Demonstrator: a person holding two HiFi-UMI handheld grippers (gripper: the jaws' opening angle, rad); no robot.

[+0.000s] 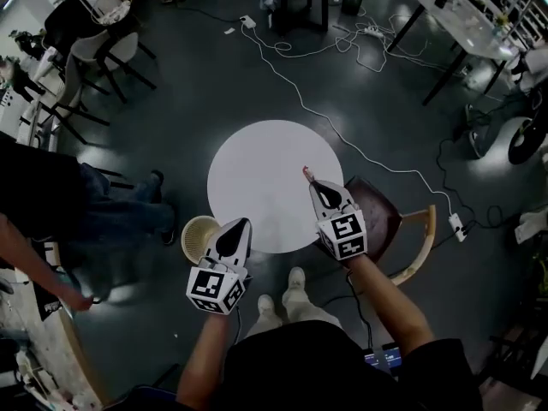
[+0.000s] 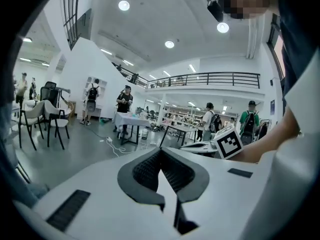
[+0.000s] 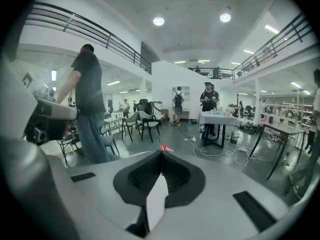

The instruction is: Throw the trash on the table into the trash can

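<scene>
A round white table [image 1: 257,157] stands in front of me, its top bare in the head view. My right gripper [image 1: 310,181] is over the table's right edge, shut on a small red scrap [image 1: 306,172] that sticks out past the tips. In the right gripper view the red scrap [image 3: 164,147] peeks out above the closed jaws. My left gripper [image 1: 240,224] hangs at the table's near left edge, jaws together with nothing between them, as the left gripper [image 2: 161,153] view also shows. A cream basket-like trash can [image 1: 199,233] sits on the floor just left of it.
A brown wooden chair [image 1: 383,214] stands right of the table. White cables [image 1: 291,84] run across the dark floor to a power strip [image 1: 456,226]. A seated person's legs [image 1: 111,208] are at left. Chairs [image 1: 94,54] and work tables [image 1: 462,15] line the room's edges.
</scene>
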